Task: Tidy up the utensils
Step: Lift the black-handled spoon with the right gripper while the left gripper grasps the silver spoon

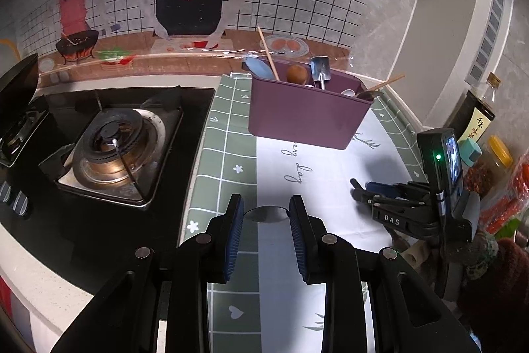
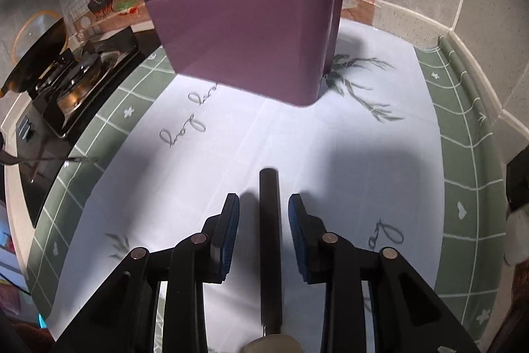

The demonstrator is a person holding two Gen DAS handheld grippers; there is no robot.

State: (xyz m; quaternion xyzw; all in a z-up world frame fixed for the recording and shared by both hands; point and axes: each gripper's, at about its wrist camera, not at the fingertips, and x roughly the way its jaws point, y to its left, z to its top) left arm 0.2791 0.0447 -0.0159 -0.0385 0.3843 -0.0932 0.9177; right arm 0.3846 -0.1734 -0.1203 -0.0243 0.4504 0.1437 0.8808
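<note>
A purple utensil holder stands on the cloth and holds wooden spoons, a metal spatula, a blue spoon and chopsticks; it also shows in the right wrist view. My left gripper is open, its fingers on either side of a metal spoon bowl lying on the cloth. My right gripper is open, with a dark utensil handle lying between its fingers, untouched. The right gripper also shows in the left wrist view.
A gas stove sits left of the green-and-white cloth. Sauce bottles and jars stand at the right. A wok sits on the stove. The tiled wall is behind the holder.
</note>
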